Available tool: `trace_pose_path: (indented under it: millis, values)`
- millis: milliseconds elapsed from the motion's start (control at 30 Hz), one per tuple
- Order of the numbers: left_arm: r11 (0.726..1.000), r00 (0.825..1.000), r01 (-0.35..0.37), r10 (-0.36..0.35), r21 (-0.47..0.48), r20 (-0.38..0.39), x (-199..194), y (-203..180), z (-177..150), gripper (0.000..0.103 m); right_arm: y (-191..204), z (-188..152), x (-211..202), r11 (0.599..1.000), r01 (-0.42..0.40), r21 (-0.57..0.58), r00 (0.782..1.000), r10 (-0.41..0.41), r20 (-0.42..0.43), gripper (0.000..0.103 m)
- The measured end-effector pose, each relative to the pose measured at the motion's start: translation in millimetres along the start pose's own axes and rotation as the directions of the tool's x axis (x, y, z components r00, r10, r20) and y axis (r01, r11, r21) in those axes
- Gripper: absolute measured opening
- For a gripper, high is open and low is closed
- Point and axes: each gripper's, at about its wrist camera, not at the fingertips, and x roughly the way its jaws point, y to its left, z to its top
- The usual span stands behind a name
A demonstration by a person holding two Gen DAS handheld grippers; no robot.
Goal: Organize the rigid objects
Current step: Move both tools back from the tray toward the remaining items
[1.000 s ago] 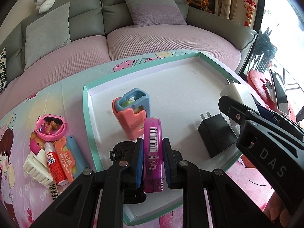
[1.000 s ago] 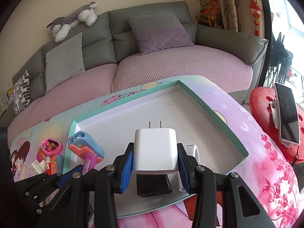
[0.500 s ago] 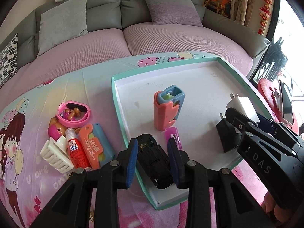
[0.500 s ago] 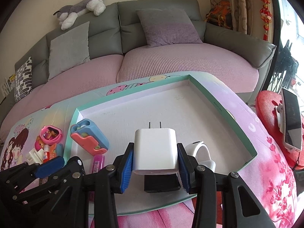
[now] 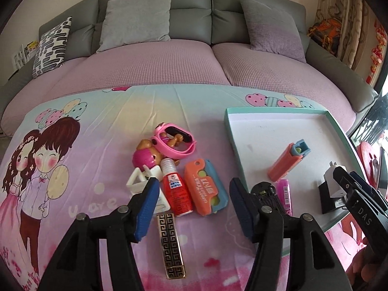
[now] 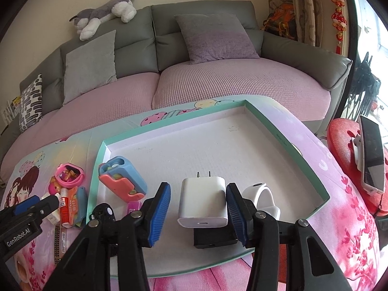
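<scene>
The left gripper [image 5: 192,206] is spread wide and holds nothing, above the red glue bottle [image 5: 175,190] and the orange-blue case [image 5: 205,189] on the printed cloth [image 5: 97,126]. The right gripper [image 6: 197,209] is also spread; the white charger [image 6: 203,202] stands between its pads, maybe touching the right one. It rests on a black adapter [image 6: 214,238] inside the teal tray [image 6: 286,140]. Behind is the grey sofa [image 6: 206,24].

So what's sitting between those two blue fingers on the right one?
A white charger, prongs pointing away, resting on a black adapter in the tray; the right wrist view shows it.
</scene>
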Motion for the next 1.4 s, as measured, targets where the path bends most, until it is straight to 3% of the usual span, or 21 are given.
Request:
trace_pose_path:
  millis: [200,467,633,833,1000,1133,1400]
  values:
    - [0.993,0.996,-0.088,0.087,-0.084,-0.013,6.6,29.9,-0.9,0.089,15.8,0.6,-3.3,1.0,-0.013,-0.02,1.0,0.013,0.017,0.068]
    - [0.976,0.991,-0.134,0.133,-0.172,-0.02,5.5,60.0,-5.2,0.089,45.9,1.5,-15.4,0.994,-0.098,-0.051,0.993,0.101,0.067,0.083]
    - [0.959,0.985,-0.169,0.175,-0.228,0.003,-1.7,81.9,-7.6,0.095,69.9,-2.0,-17.7,0.986,-0.128,-0.106,0.988,0.136,0.078,0.103]
    - [0.93,0.972,-0.21,0.232,-0.303,0.036,-12.4,112.8,-11.0,0.097,91.0,-7.6,-20.0,0.977,-0.157,-0.145,0.982,0.169,0.08,0.103]
    - [0.917,0.972,-0.206,0.232,-0.342,0.037,-15.6,131.8,-15.2,0.097,109.5,-10.5,-23.5,0.964,-0.207,-0.166,0.972,0.222,0.074,0.103]
    - [0.915,0.973,-0.21,0.23,-0.343,0.017,-13.3,138.3,-17.9,0.097,131.3,-18.2,-22.5,0.941,-0.26,-0.216,0.961,0.274,0.034,0.103]
    - [0.904,0.971,-0.239,0.228,-0.356,-0.072,0.4,152.7,-27.7,0.097,169.8,-45.7,-3.6,0.902,-0.3,-0.31,0.954,0.278,-0.113,0.103]
